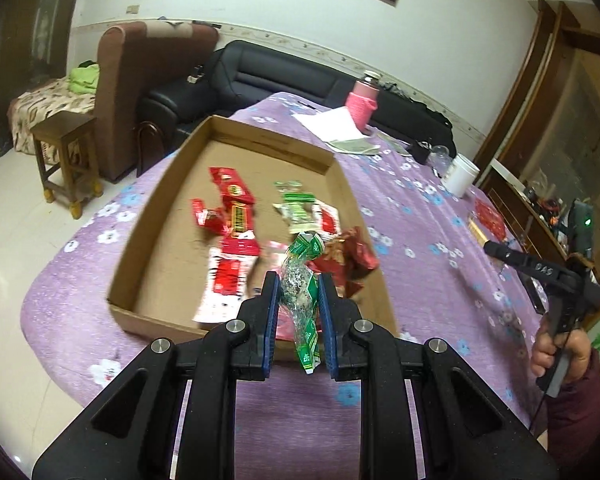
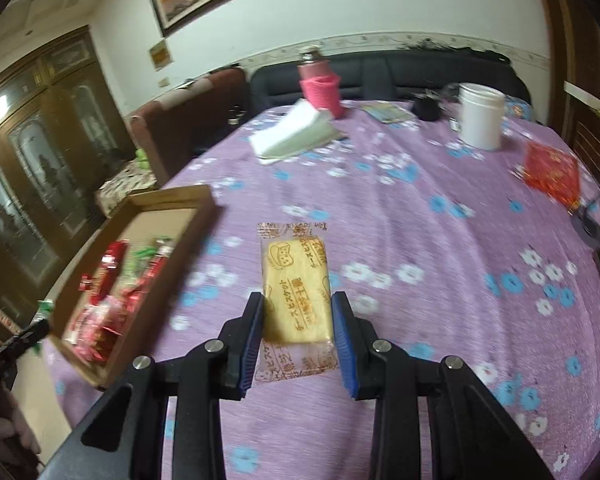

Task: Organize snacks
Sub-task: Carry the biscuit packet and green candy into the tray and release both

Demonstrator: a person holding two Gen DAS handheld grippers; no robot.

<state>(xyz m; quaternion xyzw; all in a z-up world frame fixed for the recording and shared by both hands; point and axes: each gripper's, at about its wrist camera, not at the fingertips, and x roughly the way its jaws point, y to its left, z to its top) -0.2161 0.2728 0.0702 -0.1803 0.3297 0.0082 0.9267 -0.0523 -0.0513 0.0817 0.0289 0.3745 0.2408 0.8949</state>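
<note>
1. Jaws of the left gripper (image 1: 298, 300) are clamped on a green packet (image 1: 300, 292) above the near edge of the box (image 1: 236, 136).
2. Jaws of the right gripper (image 2: 298, 320) grip a yellow biscuit pack (image 2: 296, 292) over the tablecloth (image 2: 440, 248), right of the box.

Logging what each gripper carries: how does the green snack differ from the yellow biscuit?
The green snack is a crinkled, twisted wrapper; the yellow biscuit is a flat rectangular pack. The snack hangs over the box; the biscuit is over the tablecloth. Both are gripped between fingers.
</note>
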